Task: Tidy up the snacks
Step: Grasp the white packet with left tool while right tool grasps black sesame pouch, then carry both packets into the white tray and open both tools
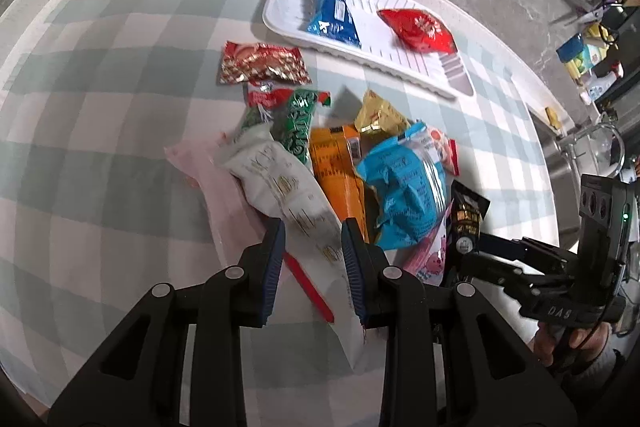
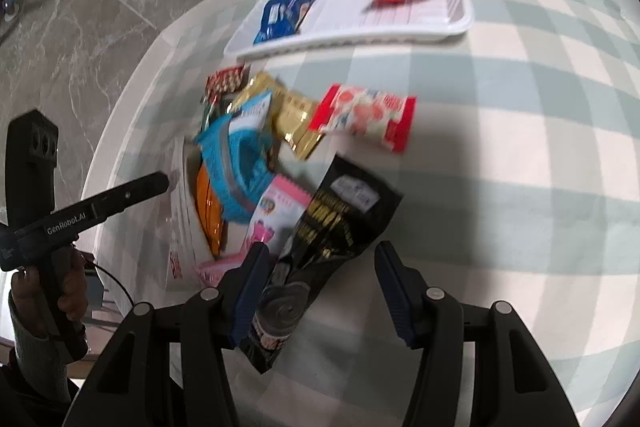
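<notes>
Snacks (image 1: 360, 163) heaped; left hand-held gripper (image 1: 314, 251) straddles white packet (image 1: 288, 195), right hand-held gripper (image 2: 320, 275) gapes empty.

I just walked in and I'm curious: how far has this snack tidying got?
Early days. Done: a blue packet and a red packet lie in the white tray. In hand: the left gripper straddles a white packet; the right gripper hovers open over a black packet. Left: the remaining pile on the checked cloth.
</notes>
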### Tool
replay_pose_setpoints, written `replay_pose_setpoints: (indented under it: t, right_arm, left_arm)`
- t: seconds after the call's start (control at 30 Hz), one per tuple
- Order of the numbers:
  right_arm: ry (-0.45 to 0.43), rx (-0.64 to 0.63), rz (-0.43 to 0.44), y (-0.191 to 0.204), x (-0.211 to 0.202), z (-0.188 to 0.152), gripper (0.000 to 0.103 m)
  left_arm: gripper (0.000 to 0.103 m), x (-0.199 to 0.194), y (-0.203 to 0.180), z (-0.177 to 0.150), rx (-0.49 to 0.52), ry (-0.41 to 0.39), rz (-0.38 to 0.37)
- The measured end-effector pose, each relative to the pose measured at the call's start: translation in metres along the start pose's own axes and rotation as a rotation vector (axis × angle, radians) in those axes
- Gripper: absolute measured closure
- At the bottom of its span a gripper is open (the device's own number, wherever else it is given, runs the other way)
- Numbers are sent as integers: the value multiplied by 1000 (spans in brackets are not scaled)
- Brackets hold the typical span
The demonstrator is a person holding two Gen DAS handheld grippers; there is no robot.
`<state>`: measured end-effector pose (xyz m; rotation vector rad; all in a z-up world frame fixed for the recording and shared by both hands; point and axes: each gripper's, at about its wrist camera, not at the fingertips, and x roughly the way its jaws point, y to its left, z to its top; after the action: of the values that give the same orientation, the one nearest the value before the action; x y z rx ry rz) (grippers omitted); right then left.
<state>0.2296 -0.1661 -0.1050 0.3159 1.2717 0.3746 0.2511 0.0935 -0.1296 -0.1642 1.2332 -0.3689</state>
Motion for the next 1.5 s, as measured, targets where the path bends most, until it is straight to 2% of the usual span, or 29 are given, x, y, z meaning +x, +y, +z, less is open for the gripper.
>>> replay_pose_setpoints:
  t: [0.17,0.23,0.27,0.3,0.33,0.43,0.57,0.67,0.77,0.83,0.87,0.9,1.13,1.5]
  right_arm:
    - [54,-31,-7,9,14,-7,45]
    - [56,-49,-19,12,15,-8,46]
    - [58,-58,-28,13,15,-8,47]
    - [57,-71,-42,14,16,-8,49]
    - [57,-81,-55,15,16,-8,52]
    - [54,-112,-84,19,17,-8,57]
    - [50,-156,-109,24,18,-10,66]
    - [43,-184,-109,25,18,-12,72]
    - [36,-177,-75,22,18,-12,77]
    - [40,-145,-28,16,17,-11,78]
    - [41,-129,-8,12,16,-10,78]
    - [42,-109,17,9,15,-10,79]
    - [57,66,202,-25,12,-10,79]
    - [15,231,380,-47,0,-10,79]
  left_arm:
    - [75,8,-3,-1,11,5,-1]
    - [73,11,-4,-1,14,5,3]
    - [67,13,-4,0,16,6,8]
    - [60,16,-4,0,17,16,21]
    - [59,20,-4,-1,16,26,37]
    - [57,31,-1,-2,-7,53,17]
    - [53,38,-5,-5,11,40,27]
    - [54,40,-4,-5,19,33,7]
    - [58,40,2,-5,18,23,-25]
    - [66,41,7,-4,6,21,-61]
    - [75,42,10,-4,-13,26,-93]
    - [79,45,16,-3,-50,37,-148]
    - [86,44,19,-3,-65,21,-193]
    - [88,21,38,-6,-122,-3,-268]
